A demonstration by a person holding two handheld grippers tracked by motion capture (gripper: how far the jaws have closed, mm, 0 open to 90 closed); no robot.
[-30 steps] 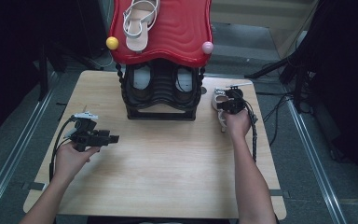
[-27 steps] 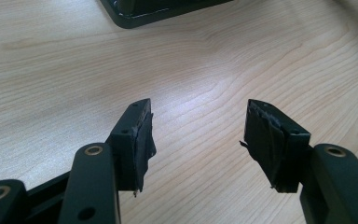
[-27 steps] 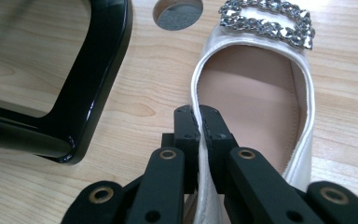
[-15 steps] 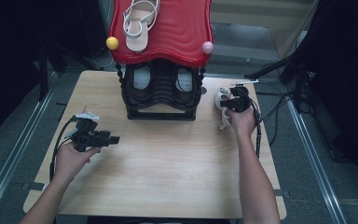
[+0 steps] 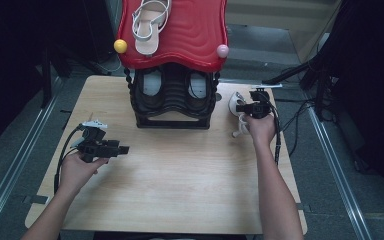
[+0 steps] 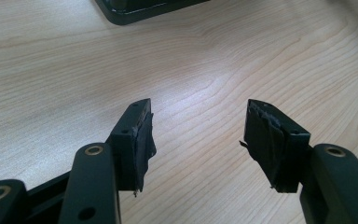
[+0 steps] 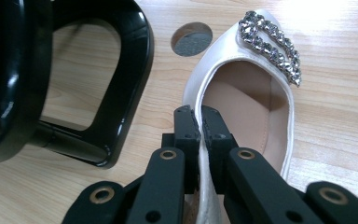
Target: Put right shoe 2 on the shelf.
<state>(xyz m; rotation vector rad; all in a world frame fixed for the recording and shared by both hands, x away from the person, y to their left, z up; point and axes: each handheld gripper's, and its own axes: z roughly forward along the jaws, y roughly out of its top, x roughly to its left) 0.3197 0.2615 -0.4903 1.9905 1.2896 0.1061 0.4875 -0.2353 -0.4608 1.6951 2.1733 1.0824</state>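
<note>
A light wooden table [image 5: 180, 200] is seen from above, with a person's two forearms reaching onto it from the near edge. At its far side a black shoe rack [image 5: 172, 100] is set, and a wavy red top shelf [image 5: 190, 35] is carried above it. On that shelf a pale strappy sandal [image 5: 150, 22] is laid, a yellow ball [image 5: 120, 46] is fixed at the shelf's front left corner, and a pink ball [image 5: 222, 50] at the front right. On the lower tier of the rack two light-coloured shoes [image 5: 152, 82] are placed side by side. Just to the right of the rack, resting on the table, a white shoe [image 7: 247, 93] is found; its toe is decorated with a rhinestone buckle [image 7: 270, 44], and its tan lining is exposed. The side wall of this shoe is pinched by the right gripper [image 7: 200, 119], whose jaws are pressed together on the thin edge, one inside the opening and one outside. A small round hole [image 7: 192, 39] in the tabletop is seen between the shoe's toe and the curved black foot of the rack. The left gripper [image 6: 198, 128] is held low over bare wood at the left of the table, well apart from the rack, with its jaws spread wide and nothing between them.
</note>
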